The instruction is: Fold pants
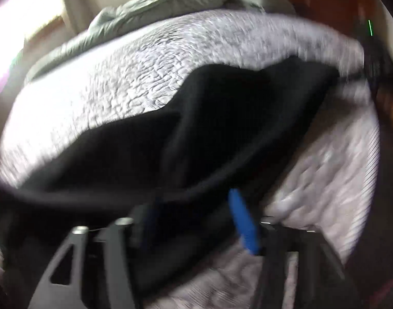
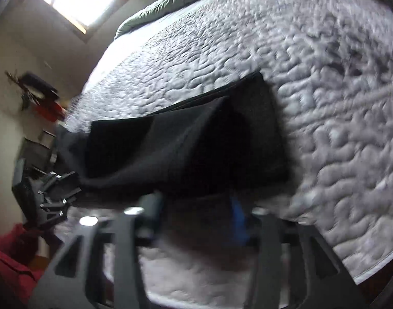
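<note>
Black pants on a pale grey quilt

The pants (image 2: 186,149) are plain black, no pattern showing. The quilt (image 2: 312,82) is pale grey-white, stitched all over in a meandering squiggle pattern. A sage-green duvet (image 1: 150,7) lies bunched beyond it. Both grippers have dark grey frames; a blue pad (image 1: 244,225) shows on each. A red cloth (image 2: 8,255) sits at the edge.

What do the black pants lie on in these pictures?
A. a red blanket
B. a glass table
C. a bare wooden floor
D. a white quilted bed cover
D: in both wrist views the black pants spread over the white quilted bed cover.
</note>
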A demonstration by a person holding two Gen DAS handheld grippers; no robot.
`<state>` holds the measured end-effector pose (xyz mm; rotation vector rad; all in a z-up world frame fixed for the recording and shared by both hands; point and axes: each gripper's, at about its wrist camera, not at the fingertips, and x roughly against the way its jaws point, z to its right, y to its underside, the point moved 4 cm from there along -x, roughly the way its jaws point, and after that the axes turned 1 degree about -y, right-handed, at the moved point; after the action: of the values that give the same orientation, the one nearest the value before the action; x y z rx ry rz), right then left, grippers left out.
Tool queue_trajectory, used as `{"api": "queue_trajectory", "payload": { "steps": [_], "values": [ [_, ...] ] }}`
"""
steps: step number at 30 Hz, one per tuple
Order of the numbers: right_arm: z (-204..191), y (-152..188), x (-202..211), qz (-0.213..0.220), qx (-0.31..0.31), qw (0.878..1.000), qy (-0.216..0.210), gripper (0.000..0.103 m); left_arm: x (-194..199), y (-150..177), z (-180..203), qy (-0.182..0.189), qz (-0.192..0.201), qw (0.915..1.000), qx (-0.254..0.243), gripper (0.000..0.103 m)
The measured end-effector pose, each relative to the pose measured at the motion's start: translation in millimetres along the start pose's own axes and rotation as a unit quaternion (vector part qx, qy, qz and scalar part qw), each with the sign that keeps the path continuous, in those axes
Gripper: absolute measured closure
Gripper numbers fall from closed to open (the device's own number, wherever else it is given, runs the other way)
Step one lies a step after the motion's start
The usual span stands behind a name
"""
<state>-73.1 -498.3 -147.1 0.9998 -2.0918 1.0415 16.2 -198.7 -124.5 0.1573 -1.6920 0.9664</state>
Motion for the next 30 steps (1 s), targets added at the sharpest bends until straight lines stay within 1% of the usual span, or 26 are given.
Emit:
{"api": "queue_trajectory", "payload": {
  "steps": [1, 3, 4, 5, 6, 7, 8, 10, 11, 14, 15, 16, 17, 18, 19, 20, 21, 22, 23, 24, 25, 26, 27, 28, 30],
  "values": [
    [-3, 1, -1, -0.001, -0.005, 1.000, -0.007, 0.036, 7, -1, -7, 0.012, 0.000, 0.9996, 0.027, 0.032],
    [-10, 1, -2, -0.002, -0.010, 1.000, -0.023, 0.034, 20, -2, -22, 0.036, 0.000, 0.9966, 0.074, 0.031],
    [-13, 0, -2, -0.001, -0.014, 0.999, -0.029, 0.030, 25, -2, -31, 0.047, 0.002, 0.9940, 0.099, 0.030],
    [-14, -2, -3, 0.000, -0.018, 0.999, -0.030, 0.027, 31, -3, -45, 0.052, 0.004, 0.9903, 0.129, 0.029],
    [-16, -3, -3, -0.001, -0.022, 0.999, -0.032, 0.026, 35, -5, -61, 0.055, 0.005, 0.9860, 0.158, 0.028],
    [-18, -3, -4, 0.000, -0.025, 0.999, -0.032, 0.025, 37, -4, -73, 0.056, 0.005, 0.9826, 0.177, 0.027],
    [-19, -4, -5, 0.000, -0.027, 0.999, -0.032, 0.024, 38, -5, -91, 0.057, 0.000, 0.9768, 0.206, 0.027],
    [-19, -3, -4, -0.001, -0.040, 0.999, -0.037, 0.023, 29, -4, -115, 0.055, -0.030, 0.9669, 0.247, 0.026],
    [-18, -2, -5, -0.005, -0.046, 0.998, -0.033, 0.023, 22, -1, -126, 0.059, -0.049, 0.9600, 0.269, 0.026],
    [-9, 2, -8, -0.016, -0.070, 0.997, -0.009, 0.023, 3, 4, -146, 0.069, -0.079, 0.9466, 0.305, 0.026],
    [-6, 3, -9, -0.019, -0.077, 0.997, -0.007, 0.023, -1, 5, -147, 0.074, -0.087, 0.9437, 0.310, 0.026],
    [-3, 5, -10, -0.022, -0.083, 0.996, -0.007, 0.023, -7, 5, -148, 0.084, -0.093, 0.9388, 0.321, 0.026],
    [-2, 6, -11, -0.025, -0.087, 0.996, -0.008, 0.023, -8, 11, -148, 0.092, -0.094, 0.9357, 0.327, 0.026],
    [-1, 6, -13, -0.027, -0.090, 0.996, -0.009, 0.023, -11, 10, -147, 0.099, -0.096, 0.9322, 0.335, 0.026],
    [-1, 6, -15, -0.030, -0.090, 0.995, -0.007, 0.025, -14, 7, -148, 0.102, -0.097, 0.9293, 0.342, 0.026],
    [-2, 4, -16, -0.030, -0.088, 0.996, -0.007, 0.034, -18, 2, -148, 0.105, -0.099, 0.9263, 0.348, 0.026],
    [-2, 4, -18, -0.032, -0.088, 0.996, -0.009, 0.039, -23, 1, -149, 0.106, -0.107, 0.9231, 0.354, 0.027],
    [0, 4, -19, -0.036, -0.090, 0.995, -0.005, 0.050, -28, 1, -152, 0.105, -0.117, 0.9186, 0.363, 0.029],
    [3, 3, -21, -0.042, -0.093, 0.995, 0.003, 0.063, -35, 2, -153, 0.107, -0.125, 0.9135, 0.372, 0.041],
    [5, 3, -23, -0.047, -0.095, 0.994, 0.007, 0.069, -38, 3, -157, 0.114, -0.131, 0.9086, 0.380, 0.065],
    [6, 2, -24, -0.051, -0.099, 0.994, 0.002, 0.077, -44, 8, -159, 0.121, -0.140, 0.8994, 0.396, 0.076],
    [4, 1, -27, -0.053, -0.103, 0.993, -0.004, 0.080, -44, 11, -160, 0.130, -0.135, 0.8931, 0.409, 0.087],
    [3, -2, -26, -0.055, -0.104, 0.993, -0.006, 0.081, -43, 13, -162, 0.145, -0.124, 0.8866, 0.422, 0.095],
    [0, -5, -24, -0.056, -0.093, 0.994, -0.003, 0.082, -39, 14, -162, 0.151, -0.106, 0.8833, 0.431, 0.096],
    [-8, -12, -19, -0.060, -0.069, 0.996, 0.012, 0.083, -28, 15, -159, 0.146, -0.075, 0.8861, 0.433, 0.098]
  ]
}}
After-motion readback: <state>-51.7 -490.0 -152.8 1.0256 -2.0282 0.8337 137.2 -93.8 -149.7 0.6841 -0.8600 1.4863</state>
